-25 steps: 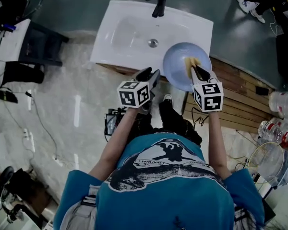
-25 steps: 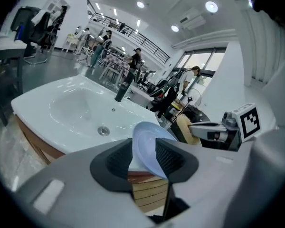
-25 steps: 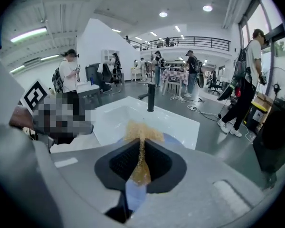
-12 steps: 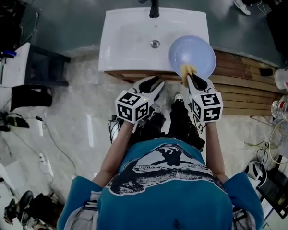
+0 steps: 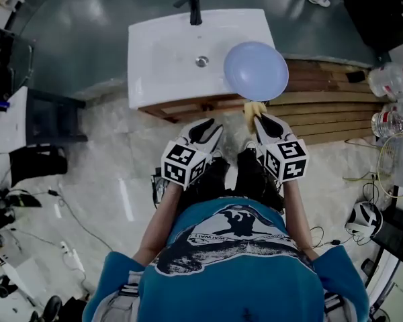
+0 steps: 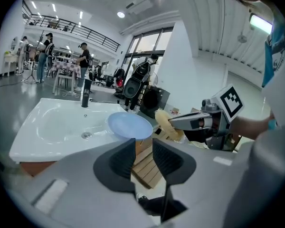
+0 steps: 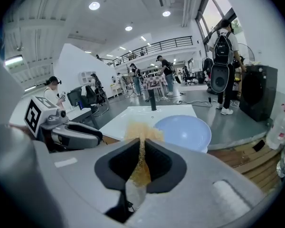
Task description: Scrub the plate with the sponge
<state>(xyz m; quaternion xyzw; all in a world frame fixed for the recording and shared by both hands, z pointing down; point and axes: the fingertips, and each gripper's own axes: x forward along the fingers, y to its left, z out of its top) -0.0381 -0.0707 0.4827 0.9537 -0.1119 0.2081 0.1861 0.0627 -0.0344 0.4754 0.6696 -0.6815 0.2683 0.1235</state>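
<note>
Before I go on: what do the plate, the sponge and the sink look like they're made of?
Plate: pale blue, smooth, with a soft sheen; plastic or glazed ceramic, can't tell which.
Sponge: yellow-tan foam with a fuzzy, porous edge, squashed thin.
Sink: glossy white with bright light reflections; probably glazed ceramic.

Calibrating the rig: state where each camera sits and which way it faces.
Head view: on the person's head, looking steeply down at the sink, plate, left gripper and right gripper; arms and torso show.
Left gripper view: on the left gripper, facing the plate; its own jaws show, empty, apart, just closing somewhat.
Right gripper view: on the right gripper, facing the plate; its jaws grip the sponge.
Both gripper views share plate and sink.
</note>
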